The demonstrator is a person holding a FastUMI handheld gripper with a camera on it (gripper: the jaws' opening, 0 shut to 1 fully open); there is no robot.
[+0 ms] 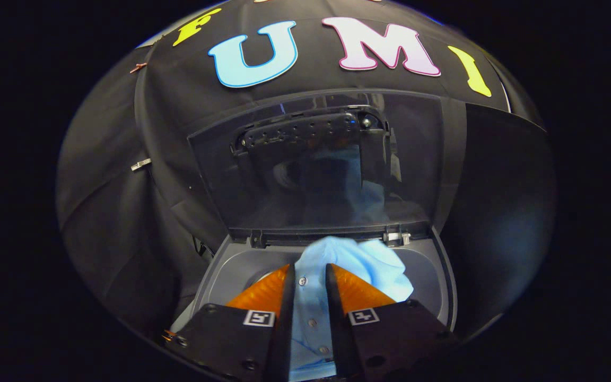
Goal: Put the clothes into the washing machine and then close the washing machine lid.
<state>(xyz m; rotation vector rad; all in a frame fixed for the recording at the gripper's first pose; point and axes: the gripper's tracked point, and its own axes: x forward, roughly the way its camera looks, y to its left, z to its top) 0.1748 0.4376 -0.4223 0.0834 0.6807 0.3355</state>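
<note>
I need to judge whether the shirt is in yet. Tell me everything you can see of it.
The shirt is light blue, of soft woven cloth, with a buttoned placket running between the gripper's fingers, which pinch it. It is bunched, its crumpled bulk bulging ahead of the fingertips over the washer's grey opening, just below the raised lid. Whether it touches the drum is hidden.

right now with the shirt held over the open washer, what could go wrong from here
1. The light blue button-up shirt is pinched between the gripper fingers above the grey washing machine tub; some cloth bunches toward the rear hinge edge, so part may drape over the rim instead of dropping in.
2. The dark translucent lid stands upright; closing it on stray cloth could trap the shirt.
</note>
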